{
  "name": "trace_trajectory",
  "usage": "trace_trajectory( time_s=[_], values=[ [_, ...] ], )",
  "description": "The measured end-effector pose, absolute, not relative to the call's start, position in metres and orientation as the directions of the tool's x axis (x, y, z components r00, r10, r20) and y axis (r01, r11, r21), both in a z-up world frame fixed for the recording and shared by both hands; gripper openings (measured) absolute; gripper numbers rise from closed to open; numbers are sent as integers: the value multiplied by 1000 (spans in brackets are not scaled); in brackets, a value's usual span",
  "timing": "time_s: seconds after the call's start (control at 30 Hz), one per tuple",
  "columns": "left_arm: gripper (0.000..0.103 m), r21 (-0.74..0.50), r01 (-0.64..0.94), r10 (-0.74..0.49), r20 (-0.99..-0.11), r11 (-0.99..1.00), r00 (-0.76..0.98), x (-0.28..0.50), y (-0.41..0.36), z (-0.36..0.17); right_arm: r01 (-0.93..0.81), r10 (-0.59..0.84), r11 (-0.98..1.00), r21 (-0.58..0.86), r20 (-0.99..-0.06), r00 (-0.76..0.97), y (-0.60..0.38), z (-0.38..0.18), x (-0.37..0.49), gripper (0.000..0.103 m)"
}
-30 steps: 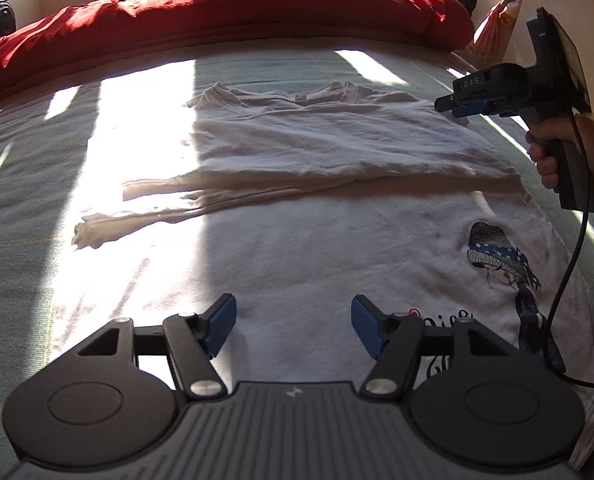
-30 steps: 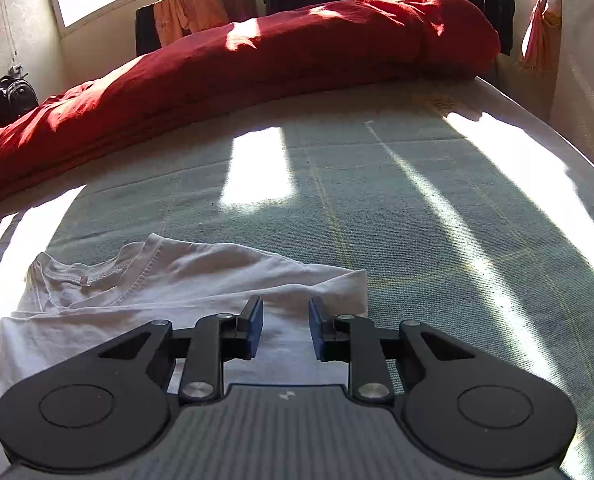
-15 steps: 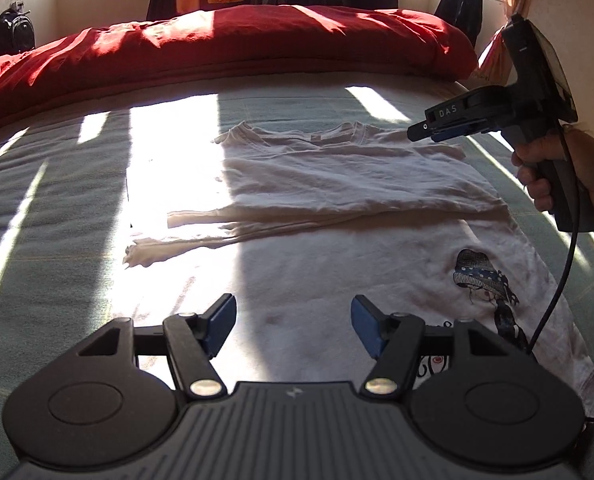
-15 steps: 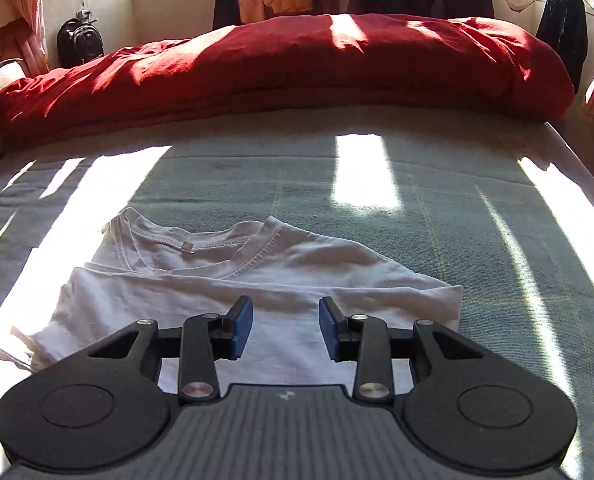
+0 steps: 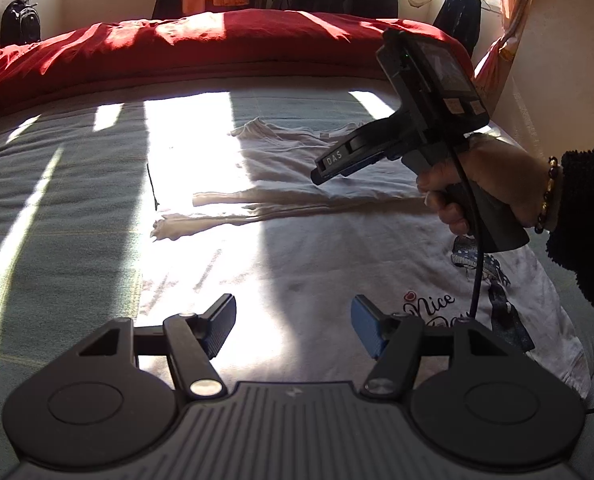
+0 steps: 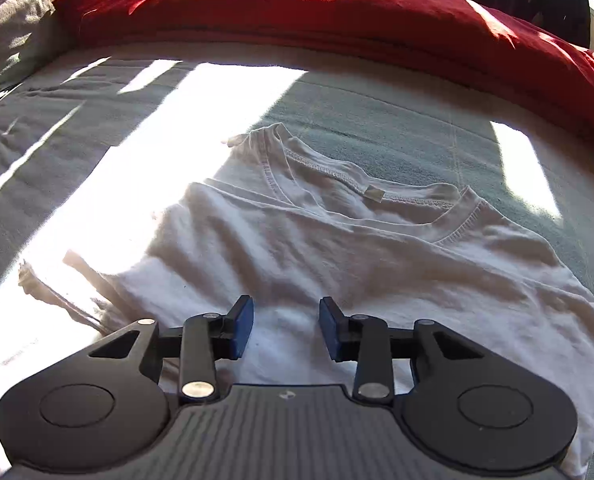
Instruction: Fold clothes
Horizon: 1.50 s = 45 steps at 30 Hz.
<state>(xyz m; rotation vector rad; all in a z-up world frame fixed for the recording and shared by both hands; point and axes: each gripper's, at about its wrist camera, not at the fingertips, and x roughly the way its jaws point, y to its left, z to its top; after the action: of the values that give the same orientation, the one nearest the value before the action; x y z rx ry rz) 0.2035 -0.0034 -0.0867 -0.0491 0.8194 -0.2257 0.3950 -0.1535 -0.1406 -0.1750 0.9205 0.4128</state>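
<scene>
- The white T-shirt [image 5: 297, 248] lies flat on the bed [image 5: 57, 208], partly folded: its upper part, with the collar [image 6: 361, 192] and a small neck tag, is doubled over the body, leaving a long crease across the middle.
- A sleeve end [image 5: 201, 226] sticks out from the T-shirt's folded edge on the sunlit side, ragged and flat on the cover.
- A printed figure with lettering [image 5: 477, 280] sits near the T-shirt's hem corner, on the side by the person's hand.
- The left tongs [image 5: 293, 326] hover above the T-shirt's lower body, jaws wide apart, nothing between them.
- The right tongs [image 6: 285, 328] hang over the folded upper part of the T-shirt, just short of the collar; the jaws stand moderately apart with only cloth below them and nothing gripped.
- From the left camera, the right tongs [image 5: 333, 166] are held above the T-shirt's fold by a hand [image 5: 481, 180] in a dark sleeve with a beaded bracelet; a black cable hangs down from it.
- Beyond the T-shirt's collar, a red duvet [image 5: 217, 44] is heaped along the far side of the bed.
- Bright bands of sunlight cross the T-shirt and the grey-green cover.
</scene>
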Motion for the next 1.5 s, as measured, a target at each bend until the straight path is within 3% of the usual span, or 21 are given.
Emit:
trace_trajectory(
  time_s=[0.13,0.33,0.43,0.5,0.73,1.1,1.23,1.5],
  values=[
    [64,-163,176,-239,-707,971,666,196,5,-87,-461,314,887,23,-762,567,-129,-119,392,41],
    [66,-149,148,-209,-748,978,630,190,18,-92,-406,234,914,9,-829,509,-85,-158,411,43],
    [66,-141,157,-209,-749,977,629,183,24,-88,-429,334,893,134,-835,436,-93,-146,406,47],
    [66,-119,156,-192,-743,981,641,177,26,-82,-429,369,887,172,-821,436,-107,-128,396,46],
    [66,-86,195,-196,-723,977,663,164,11,-58,-348,271,933,89,-809,522,-189,-74,341,47],
    [67,-18,254,-193,-703,967,684,173,-36,-20,-138,204,978,154,-822,531,-297,-87,262,53],
    [69,-7,190,-132,-746,982,652,188,-49,-47,-55,239,967,247,-818,523,-312,-112,242,55],
    [68,13,166,-76,-852,986,519,167,-58,-129,23,177,973,230,-804,567,-315,-150,199,56]
  ],
)
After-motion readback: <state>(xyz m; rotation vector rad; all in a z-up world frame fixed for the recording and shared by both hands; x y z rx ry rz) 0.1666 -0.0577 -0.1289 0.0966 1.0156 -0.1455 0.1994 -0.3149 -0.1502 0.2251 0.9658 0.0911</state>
